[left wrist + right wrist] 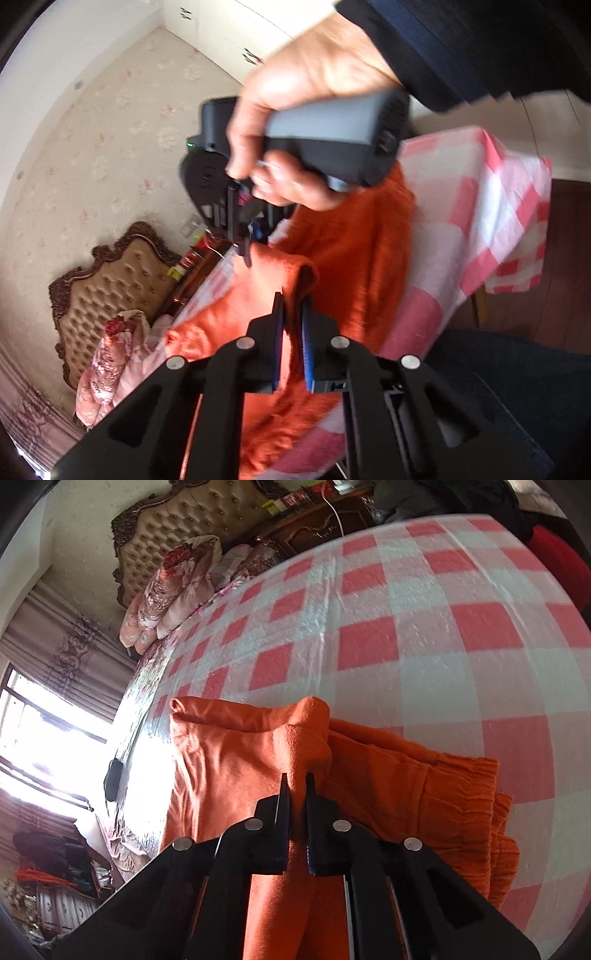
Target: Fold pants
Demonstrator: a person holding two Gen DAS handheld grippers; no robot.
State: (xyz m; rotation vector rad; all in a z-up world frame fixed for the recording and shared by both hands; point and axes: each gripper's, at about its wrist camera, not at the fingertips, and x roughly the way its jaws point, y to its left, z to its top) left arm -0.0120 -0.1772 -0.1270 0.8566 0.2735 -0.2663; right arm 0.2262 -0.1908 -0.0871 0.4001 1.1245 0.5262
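Orange pants (pixel 369 775) lie folded on the pink checked cloth (pixel 406 627) of your table, and your clamps hide the near part. Your left gripper (pixel 293 306) is closed on a raised fold of the pants. Your right gripper (pixel 295 786) pinches another fold the same way. Your right hand (pixel 314 110) covers much of the left view, which is blurred.

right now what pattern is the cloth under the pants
Pink and white checks on the cloth, clearest in the right wrist view, beneath the orange pants.
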